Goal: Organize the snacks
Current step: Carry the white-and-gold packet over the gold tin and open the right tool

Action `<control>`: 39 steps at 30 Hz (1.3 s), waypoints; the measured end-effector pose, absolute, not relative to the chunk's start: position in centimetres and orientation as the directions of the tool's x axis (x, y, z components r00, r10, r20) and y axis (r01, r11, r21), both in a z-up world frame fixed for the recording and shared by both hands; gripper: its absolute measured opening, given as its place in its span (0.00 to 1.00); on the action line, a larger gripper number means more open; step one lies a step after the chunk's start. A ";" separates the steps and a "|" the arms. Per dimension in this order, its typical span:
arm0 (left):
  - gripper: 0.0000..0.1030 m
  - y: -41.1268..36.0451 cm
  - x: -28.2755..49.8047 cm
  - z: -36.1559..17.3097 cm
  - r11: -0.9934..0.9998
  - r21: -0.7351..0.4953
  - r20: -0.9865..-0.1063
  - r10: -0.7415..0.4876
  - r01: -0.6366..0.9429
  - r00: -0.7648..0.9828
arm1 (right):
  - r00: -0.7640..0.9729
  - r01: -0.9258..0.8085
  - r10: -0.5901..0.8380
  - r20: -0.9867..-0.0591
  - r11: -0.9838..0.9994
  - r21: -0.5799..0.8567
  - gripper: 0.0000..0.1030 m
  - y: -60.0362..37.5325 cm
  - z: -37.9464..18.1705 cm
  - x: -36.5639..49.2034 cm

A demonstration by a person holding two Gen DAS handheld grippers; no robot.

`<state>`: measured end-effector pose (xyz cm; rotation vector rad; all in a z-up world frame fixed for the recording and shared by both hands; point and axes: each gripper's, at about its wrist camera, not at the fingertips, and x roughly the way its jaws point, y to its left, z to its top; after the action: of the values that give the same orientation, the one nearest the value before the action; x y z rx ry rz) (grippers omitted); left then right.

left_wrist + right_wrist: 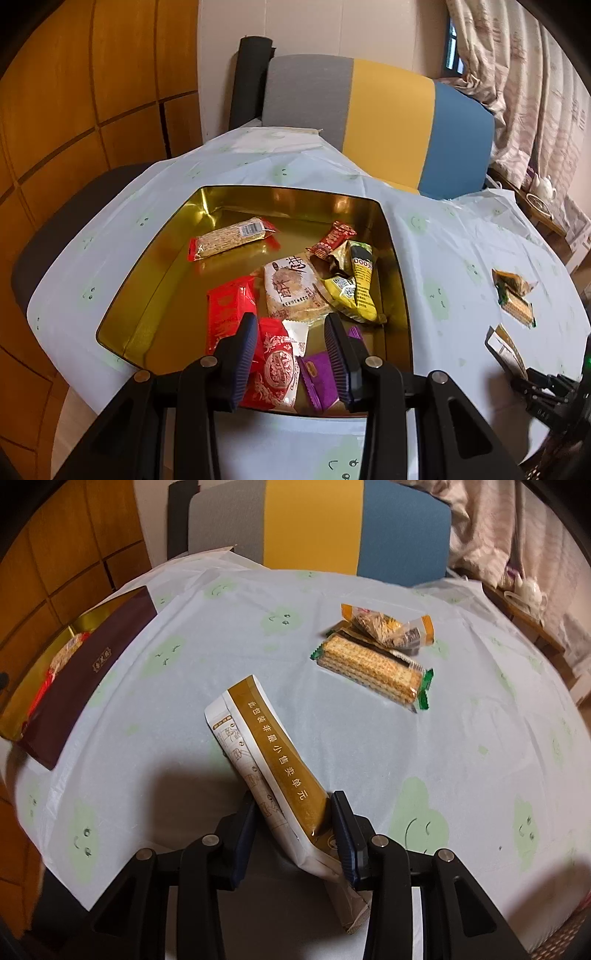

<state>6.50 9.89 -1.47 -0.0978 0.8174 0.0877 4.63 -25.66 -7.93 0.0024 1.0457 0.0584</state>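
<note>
A gold-lined tin (399, 258), dark maroon outside (122, 627), holds several snacks: a cracker pack (232, 240), a red packet (229, 310), a round-cake packet (291, 291), yellow packets (354, 291), a purple packet (321, 376) and a red-and-white packet (275, 369). My left gripper (290, 319) hovers open over the tin's near end; nothing is pressed between its pads. My right gripper (293, 797) is shut on a long white-and-gold packet (273, 753), held tilted above the tablecloth. A green-ended cracker pack (373, 668) and an orange-ended packet (391, 627) lie on the cloth beyond it.
The round table wears a pale blue cloth (332, 738) with green smiley clouds. A grey, yellow and blue chair back (369, 110) stands behind it. Wooden panelling is at the left, curtains and a side table with a white teapot (545, 186) at the right.
</note>
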 end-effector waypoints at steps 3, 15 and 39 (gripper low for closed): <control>0.37 9.7 6.3 -1.7 0.993 -0.056 -0.735 0.027 -0.100 0.678 | 0.480 -0.027 0.113 -0.870 0.993 0.114 0.39 -25.8 -7.7 4.6; 0.37 11.4 4.9 -2.7 0.990 -0.103 -0.741 -0.013 -0.094 0.672 | 0.415 0.079 0.483 -0.770 0.825 0.560 0.39 -25.5 -8.6 4.8; 0.37 13.0 4.4 -2.6 0.988 -0.092 -0.735 0.018 -0.126 0.678 | 0.317 -0.062 0.640 -0.700 0.750 0.659 0.38 -17.3 -6.9 7.1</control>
<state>4.36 13.00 -2.60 -0.1390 0.8228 0.0811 7.11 -17.28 -6.85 0.5848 1.1680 0.4980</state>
